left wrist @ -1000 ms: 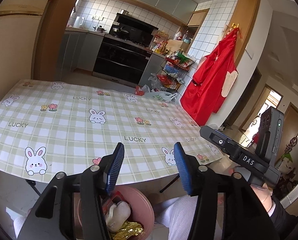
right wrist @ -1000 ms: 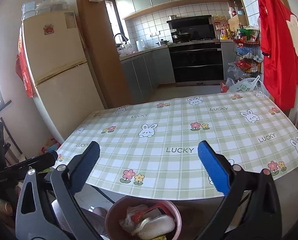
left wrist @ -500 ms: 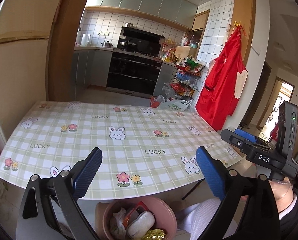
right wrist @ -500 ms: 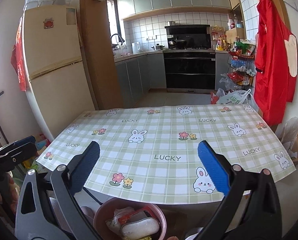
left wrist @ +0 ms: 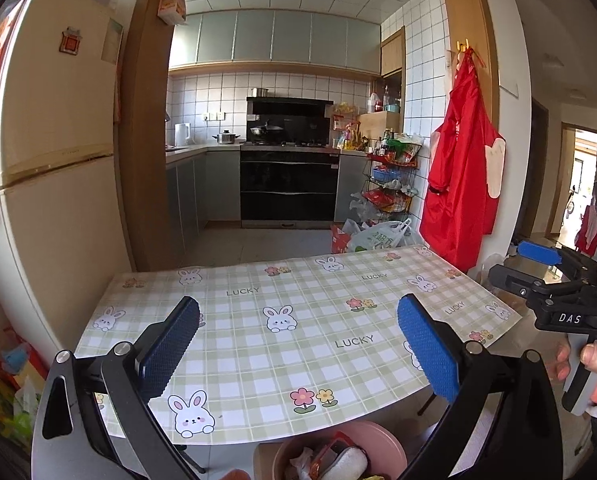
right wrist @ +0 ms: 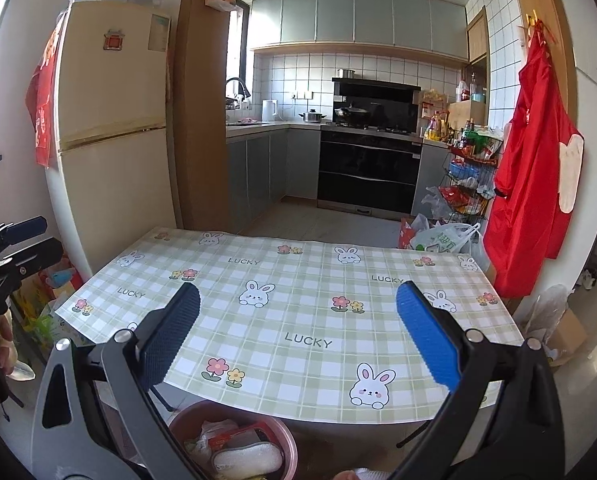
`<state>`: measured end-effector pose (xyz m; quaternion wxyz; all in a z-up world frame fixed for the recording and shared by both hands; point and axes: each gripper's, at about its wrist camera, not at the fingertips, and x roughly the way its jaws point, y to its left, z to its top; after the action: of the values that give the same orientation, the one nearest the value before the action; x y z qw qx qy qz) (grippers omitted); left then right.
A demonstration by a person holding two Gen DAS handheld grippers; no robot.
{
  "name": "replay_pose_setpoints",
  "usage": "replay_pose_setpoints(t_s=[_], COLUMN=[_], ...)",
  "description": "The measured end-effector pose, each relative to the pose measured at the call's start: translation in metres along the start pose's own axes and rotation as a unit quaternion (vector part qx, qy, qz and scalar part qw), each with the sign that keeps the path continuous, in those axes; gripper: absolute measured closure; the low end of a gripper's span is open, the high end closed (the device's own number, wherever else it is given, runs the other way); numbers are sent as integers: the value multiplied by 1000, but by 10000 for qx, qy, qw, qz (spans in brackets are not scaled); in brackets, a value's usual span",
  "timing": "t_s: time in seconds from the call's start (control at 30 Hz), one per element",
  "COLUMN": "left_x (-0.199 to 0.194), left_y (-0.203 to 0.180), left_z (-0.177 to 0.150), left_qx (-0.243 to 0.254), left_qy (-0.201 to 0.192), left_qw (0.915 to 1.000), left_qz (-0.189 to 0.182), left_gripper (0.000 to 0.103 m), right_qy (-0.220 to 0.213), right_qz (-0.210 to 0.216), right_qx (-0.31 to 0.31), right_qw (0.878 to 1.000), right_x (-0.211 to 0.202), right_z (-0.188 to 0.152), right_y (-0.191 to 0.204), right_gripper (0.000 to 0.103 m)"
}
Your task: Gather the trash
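Trash (right wrist: 234,446) in bin (right wrist: 186,420) — tablecloth (right wrist: 298,320) bare

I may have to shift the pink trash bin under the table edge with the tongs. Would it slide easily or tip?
The pink bin looks like thin plastic, filled with wrappers and a white sponge-like pad, so probably light. It is wide and low-looking, so tipping seems unlikely. On the smooth tiled floor it should slide with a push, though its base is hidden.
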<state>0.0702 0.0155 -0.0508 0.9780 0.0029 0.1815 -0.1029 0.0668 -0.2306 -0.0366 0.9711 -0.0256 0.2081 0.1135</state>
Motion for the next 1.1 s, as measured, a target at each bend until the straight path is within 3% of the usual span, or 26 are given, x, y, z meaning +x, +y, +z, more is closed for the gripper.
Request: replay_pose_setpoints(t_s=[0.33, 1.1], left_x=[-3, -2], left_y=[-7, -17], left_z=[3, 2], left_qx=[219, 426], left_qy=[-23, 26], left_qw=[9995, 9987], left_qz=[238, 284], left_gripper=[6, 6], right_qy=[11, 110], right_qz=[-91, -141], right_qx=[-5, 29], right_qw=[10000, 9998], right_x=[-5, 0], right_z=[2, 1], right_y=[-2, -4], right_gripper=[6, 6])
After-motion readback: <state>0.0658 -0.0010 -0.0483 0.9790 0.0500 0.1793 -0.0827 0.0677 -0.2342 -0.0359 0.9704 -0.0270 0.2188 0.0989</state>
